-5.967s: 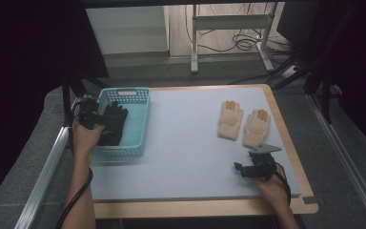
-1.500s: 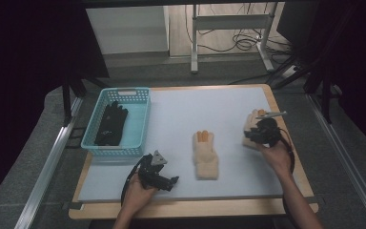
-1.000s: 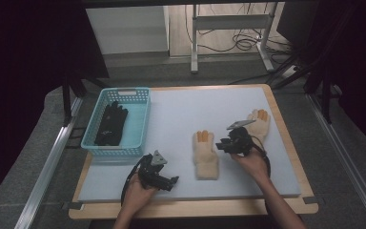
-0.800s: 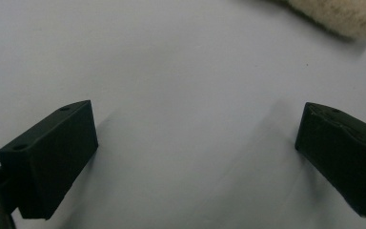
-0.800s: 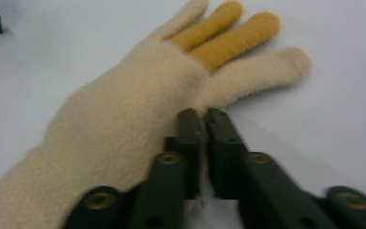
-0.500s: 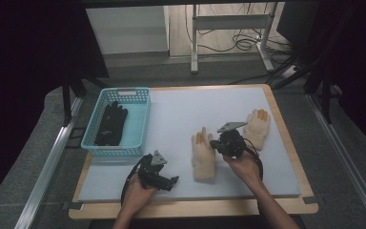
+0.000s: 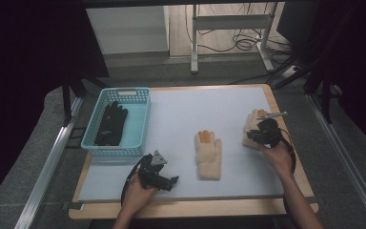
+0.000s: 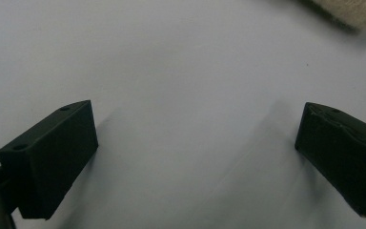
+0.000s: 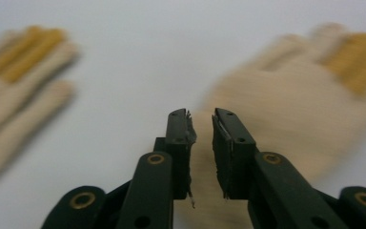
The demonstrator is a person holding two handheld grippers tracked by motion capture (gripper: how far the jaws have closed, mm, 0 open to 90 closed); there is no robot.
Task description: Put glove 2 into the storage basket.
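1. Right gripper (image 7: 259, 135) is being held over the beige glove (image 7: 253, 129) at right of frame; jaws nearly closed with a slim gap, nothing pinched, having just reopened slightly.
2. Left gripper (image 7: 170, 181), lower left, is being rested with jaws spread, empty.
3. Second beige glove (image 7: 208, 152) is being left at centre.
4. Jaws should be widened, then lowered onto the cuff.

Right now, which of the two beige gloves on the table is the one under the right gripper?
The beige glove near the table's right edge; the right gripper sits over its cuff. The other beige glove lies alone mid-table, nothing touching it.
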